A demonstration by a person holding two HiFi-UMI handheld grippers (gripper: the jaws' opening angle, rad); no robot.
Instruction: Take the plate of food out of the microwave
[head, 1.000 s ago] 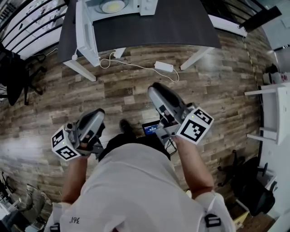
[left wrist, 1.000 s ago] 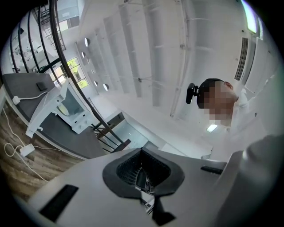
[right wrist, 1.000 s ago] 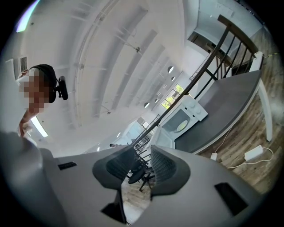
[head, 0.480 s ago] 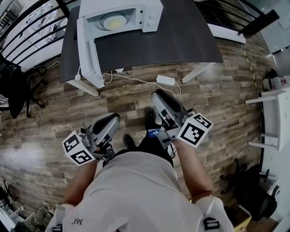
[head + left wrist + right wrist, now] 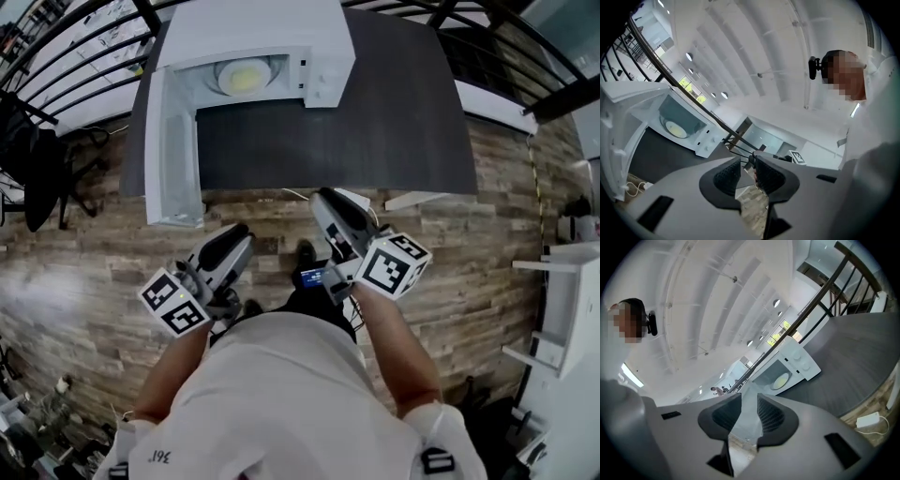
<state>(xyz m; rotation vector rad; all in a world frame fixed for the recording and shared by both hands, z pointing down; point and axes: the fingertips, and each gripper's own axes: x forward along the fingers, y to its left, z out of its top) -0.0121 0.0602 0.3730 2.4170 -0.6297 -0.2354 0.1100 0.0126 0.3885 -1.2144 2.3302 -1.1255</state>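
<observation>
A white microwave [image 5: 253,37] stands on the dark table [image 5: 375,122], its door [image 5: 173,141] swung open to the left. Inside sits a plate of yellow food [image 5: 244,77], also visible in the left gripper view [image 5: 675,127] and the right gripper view [image 5: 779,380]. My left gripper [image 5: 236,239] and right gripper [image 5: 325,202] hover over the wooden floor just short of the table's near edge, well apart from the microwave. The left gripper's [image 5: 746,161] jaws are opening with nothing between them. The right gripper [image 5: 749,401] stands open and empty.
A white power adapter [image 5: 868,420] with its cable lies on the floor under the table's edge. A black chair [image 5: 42,159] stands at the left, a white shelf [image 5: 562,309] at the right. A dark railing [image 5: 84,23] runs behind the table.
The person has stepped toward the table, so the microwave and plate now sit closer. Both grippers have come up near the table's edge; the left one moved forward and to the right.
</observation>
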